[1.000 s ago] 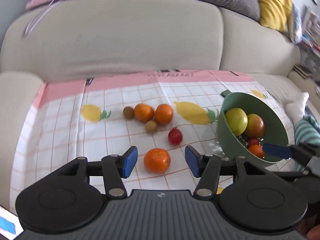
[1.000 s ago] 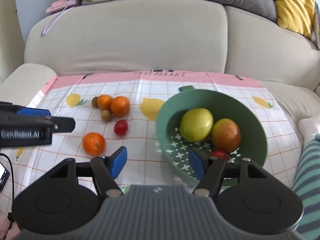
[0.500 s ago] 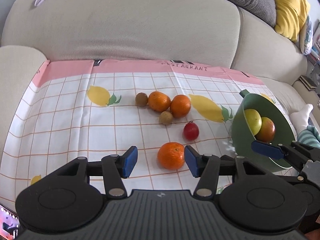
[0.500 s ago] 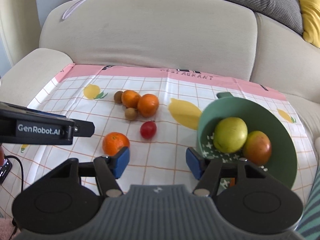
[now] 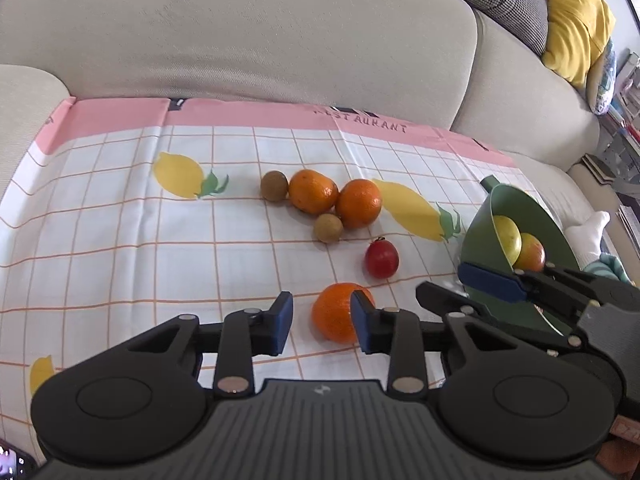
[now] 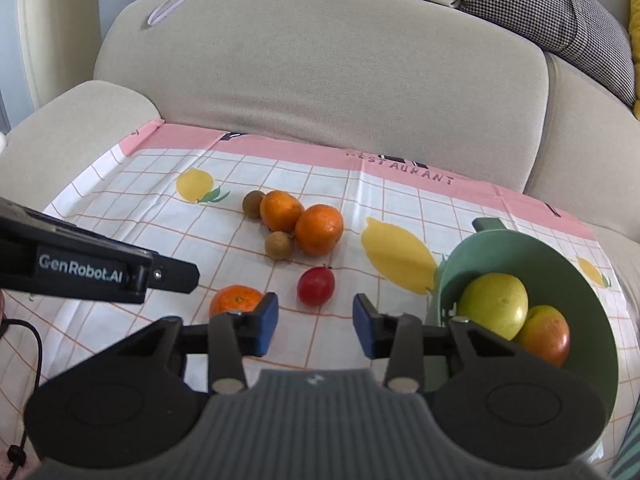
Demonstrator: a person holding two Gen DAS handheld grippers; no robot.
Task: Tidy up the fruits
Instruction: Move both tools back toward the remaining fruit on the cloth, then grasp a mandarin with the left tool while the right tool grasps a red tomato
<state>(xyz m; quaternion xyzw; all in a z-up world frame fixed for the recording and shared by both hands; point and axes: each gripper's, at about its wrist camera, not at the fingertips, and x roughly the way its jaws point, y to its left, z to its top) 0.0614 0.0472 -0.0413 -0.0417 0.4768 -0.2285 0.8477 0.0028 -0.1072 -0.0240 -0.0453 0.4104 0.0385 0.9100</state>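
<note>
1. Left hand-held gripper (image 5: pixel 322 322): jaws just narrowed, nothing clamped; nearest orange (image 5: pixel 334 312) beside its right pad, on the cloth (image 5: pixel 120 248).
2. Right hand-held gripper (image 6: pixel 315 325): jaws just narrowed, nothing between them, near green bowl (image 6: pixel 576 280).

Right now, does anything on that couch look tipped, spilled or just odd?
Yes: the green bowl is tilted steeply toward the cloth instead of sitting flat, with a green apple and a reddish apple lying against its lower side. Nothing has spilled.
</note>
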